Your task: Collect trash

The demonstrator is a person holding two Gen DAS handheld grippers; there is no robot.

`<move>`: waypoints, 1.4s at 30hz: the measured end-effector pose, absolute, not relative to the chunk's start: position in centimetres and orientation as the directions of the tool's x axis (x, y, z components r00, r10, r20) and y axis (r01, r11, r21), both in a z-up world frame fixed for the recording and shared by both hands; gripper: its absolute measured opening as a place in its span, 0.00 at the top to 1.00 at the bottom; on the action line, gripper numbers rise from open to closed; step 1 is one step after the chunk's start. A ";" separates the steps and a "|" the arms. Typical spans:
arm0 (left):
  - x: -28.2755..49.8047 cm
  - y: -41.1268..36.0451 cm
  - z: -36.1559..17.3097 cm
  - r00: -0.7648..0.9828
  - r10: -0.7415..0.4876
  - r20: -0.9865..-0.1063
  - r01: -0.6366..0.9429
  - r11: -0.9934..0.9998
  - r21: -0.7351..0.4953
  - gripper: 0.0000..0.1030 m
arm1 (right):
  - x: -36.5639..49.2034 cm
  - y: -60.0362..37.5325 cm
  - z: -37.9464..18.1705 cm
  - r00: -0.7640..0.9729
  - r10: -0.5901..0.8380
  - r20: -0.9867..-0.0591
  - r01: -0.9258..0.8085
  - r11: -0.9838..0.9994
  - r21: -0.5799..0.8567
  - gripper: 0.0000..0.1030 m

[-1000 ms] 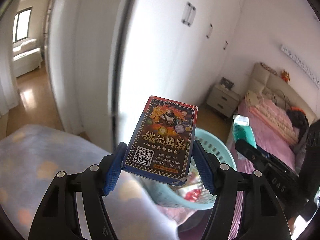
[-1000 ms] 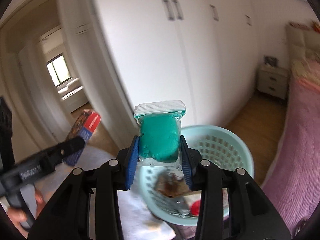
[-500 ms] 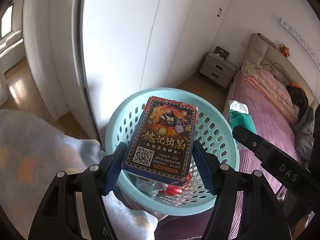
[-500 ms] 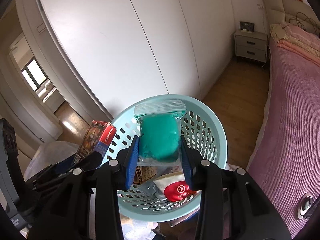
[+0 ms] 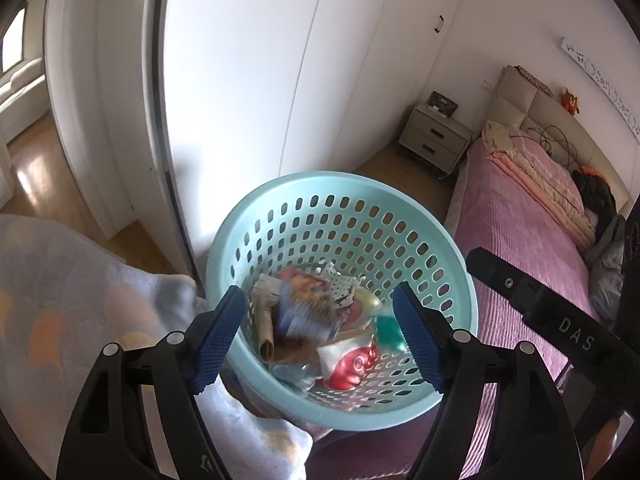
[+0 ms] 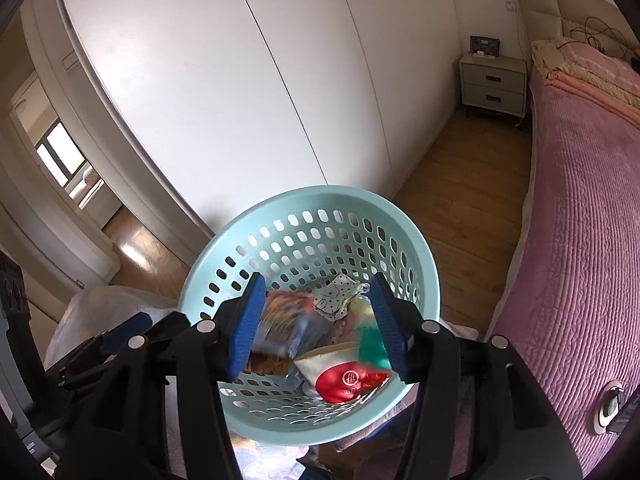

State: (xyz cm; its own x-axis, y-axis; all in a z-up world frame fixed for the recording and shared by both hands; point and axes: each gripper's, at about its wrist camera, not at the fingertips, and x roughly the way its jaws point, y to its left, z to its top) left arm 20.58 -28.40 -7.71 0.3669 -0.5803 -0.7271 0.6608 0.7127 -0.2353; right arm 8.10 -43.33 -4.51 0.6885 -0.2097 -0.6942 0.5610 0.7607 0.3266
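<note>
A light teal perforated basket (image 5: 280,196) stands below both grippers, also in the right wrist view (image 6: 312,196). It holds trash: a blurred card box (image 5: 306,312) (image 6: 282,328), a green packet (image 5: 388,330) (image 6: 372,342), a red-and-white wrapper (image 5: 348,366) (image 6: 344,378) and a dotted scrap (image 6: 340,294). My left gripper (image 5: 320,338) is open and empty above the basket. My right gripper (image 6: 318,322) is open and empty above it too.
White wardrobe doors (image 6: 240,92) stand behind the basket. A bed with a pink cover (image 5: 516,248) (image 6: 584,220) lies to the right, a bedside cabinet (image 5: 434,142) beyond it. A pale patterned blanket (image 5: 76,296) lies at the left. Wooden floor (image 6: 464,196) shows between.
Both grippers opened. The card box left my left gripper and the green packet left my right gripper; both now lie in the basket, the box still blurred.
</note>
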 end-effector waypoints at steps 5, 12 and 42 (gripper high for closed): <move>20.2 -26.0 -6.4 0.400 -0.596 -0.696 0.643 0.724 -0.251 0.28 | 7.7 -42.4 -3.3 0.706 -0.209 -0.677 0.542 0.775 0.325 0.50; 18.6 -20.4 -3.7 0.510 -0.589 -0.626 0.590 0.770 -0.244 0.25 | 7.4 -38.8 -1.1 0.741 -0.202 -0.641 0.482 0.825 0.296 0.50; 9.2 -5.6 -4.6 0.909 -0.187 -0.373 0.201 0.980 -0.001 0.11 | 0.6 -26.4 -1.9 0.859 -0.292 -0.420 0.381 0.914 0.143 0.31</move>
